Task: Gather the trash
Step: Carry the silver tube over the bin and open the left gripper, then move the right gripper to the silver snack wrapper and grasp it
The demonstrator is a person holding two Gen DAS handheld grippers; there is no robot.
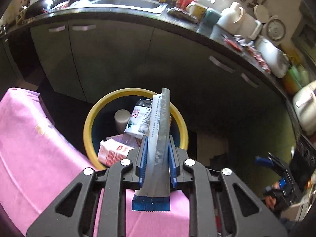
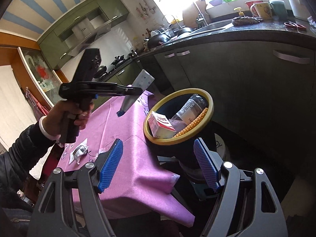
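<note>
My left gripper is shut on a long silver wrapper with a blue end and holds it in the air in front of the yellow-rimmed trash bin. The bin holds a red-and-white carton, a bottle with a white label and a pale cup. In the right wrist view the left gripper and wrapper hover over the pink table, left of the bin. My right gripper is open and empty. A small crumpled wrapper lies on the table.
The bin stands on the floor beside the table's corner. A dark curved counter with green cabinets runs behind it, carrying a sink, mugs, scissors and jugs. A stove is at the back left.
</note>
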